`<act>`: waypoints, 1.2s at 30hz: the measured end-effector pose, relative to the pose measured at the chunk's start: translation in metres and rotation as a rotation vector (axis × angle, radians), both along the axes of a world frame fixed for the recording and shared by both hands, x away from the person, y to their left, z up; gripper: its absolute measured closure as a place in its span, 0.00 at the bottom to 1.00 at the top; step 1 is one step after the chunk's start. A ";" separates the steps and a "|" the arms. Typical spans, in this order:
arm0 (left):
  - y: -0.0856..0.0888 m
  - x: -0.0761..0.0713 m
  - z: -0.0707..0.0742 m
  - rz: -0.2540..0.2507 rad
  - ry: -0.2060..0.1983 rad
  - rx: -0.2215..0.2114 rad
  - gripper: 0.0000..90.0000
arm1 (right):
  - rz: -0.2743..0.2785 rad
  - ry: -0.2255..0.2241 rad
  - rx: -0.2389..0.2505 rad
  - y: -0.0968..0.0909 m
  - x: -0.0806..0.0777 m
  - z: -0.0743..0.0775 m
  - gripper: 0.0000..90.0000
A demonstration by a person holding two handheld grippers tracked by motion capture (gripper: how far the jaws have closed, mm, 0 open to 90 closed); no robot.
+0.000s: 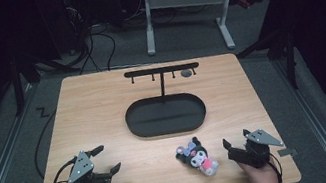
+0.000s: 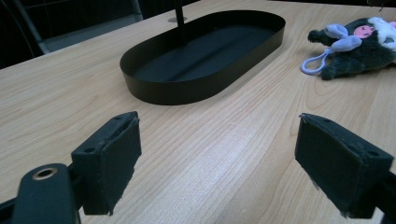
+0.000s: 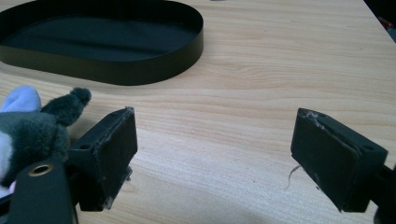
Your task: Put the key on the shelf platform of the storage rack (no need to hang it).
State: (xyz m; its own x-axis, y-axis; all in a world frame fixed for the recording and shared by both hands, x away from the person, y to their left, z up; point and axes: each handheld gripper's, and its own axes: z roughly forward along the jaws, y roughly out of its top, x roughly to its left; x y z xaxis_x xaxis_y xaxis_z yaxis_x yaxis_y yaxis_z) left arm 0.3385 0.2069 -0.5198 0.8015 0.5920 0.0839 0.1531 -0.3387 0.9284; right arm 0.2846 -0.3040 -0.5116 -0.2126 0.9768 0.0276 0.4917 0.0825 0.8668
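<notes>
A small plush doll (image 1: 197, 156), dark grey with a pink face and lilac ears, lies on the wooden table near the front edge. A lilac loop shows on the doll (image 2: 355, 42) in the left gripper view. My right gripper (image 1: 236, 145) rests just right of the doll, jaws wide apart, open, nothing between them. The doll (image 3: 32, 130) sits beside its left jaw in the right gripper view. My left gripper (image 1: 107, 161) lies at the front left, open and empty, well apart from the doll.
A black oval tray (image 1: 165, 115) sits mid-table, with a black T-shaped hook stand (image 1: 161, 71) rising from its far side. The table (image 1: 94, 114) ends just behind both hands. A white desk frame (image 1: 185, 14) and cables stand on the floor beyond.
</notes>
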 end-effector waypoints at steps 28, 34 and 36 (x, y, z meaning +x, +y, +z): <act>0.000 0.000 0.000 0.011 -0.009 0.009 0.17 | 0.031 0.081 -0.053 0.008 0.001 0.002 0.16; -0.001 -0.001 0.000 0.019 -0.013 0.011 0.17 | 0.034 0.134 -0.077 0.009 0.003 0.003 0.17; -0.001 -0.001 0.000 0.018 -0.013 0.011 0.17 | 0.026 0.134 -0.074 0.009 0.004 0.004 0.17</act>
